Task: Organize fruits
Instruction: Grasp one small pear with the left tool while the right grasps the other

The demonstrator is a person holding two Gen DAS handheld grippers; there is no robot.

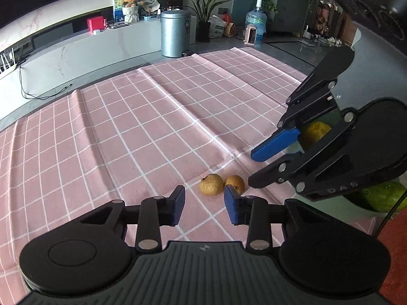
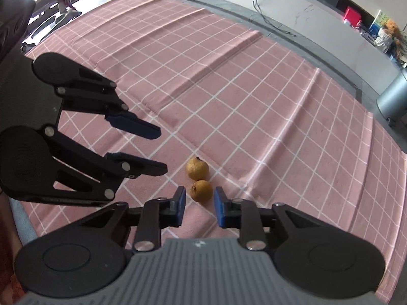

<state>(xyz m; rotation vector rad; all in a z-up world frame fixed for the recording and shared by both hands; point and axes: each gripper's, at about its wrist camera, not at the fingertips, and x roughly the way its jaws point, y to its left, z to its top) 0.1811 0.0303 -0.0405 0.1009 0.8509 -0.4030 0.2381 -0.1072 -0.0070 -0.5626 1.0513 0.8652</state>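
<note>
Two small brown round fruits lie side by side on the pink checked tablecloth (image 1: pixel 152 127). In the left wrist view the left fruit (image 1: pixel 211 184) and the right fruit (image 1: pixel 235 183) sit just beyond my open, empty left gripper (image 1: pixel 204 208). My right gripper (image 1: pixel 254 165) comes in from the right, open and empty, above the cloth. In the right wrist view the nearer fruit (image 2: pixel 202 190) sits just ahead of my open right gripper (image 2: pixel 199 209), the farther fruit (image 2: pixel 197 168) behind it. My left gripper (image 2: pixel 160 150) shows at the left.
A container at the right edge holds a yellow fruit (image 1: pixel 315 132) and a green fruit (image 1: pixel 381 198), mostly hidden by the right gripper. Beyond the cloth stand a metal bin (image 1: pixel 175 33), a low white cabinet (image 1: pixel 89 50) and a potted plant (image 1: pixel 203 12).
</note>
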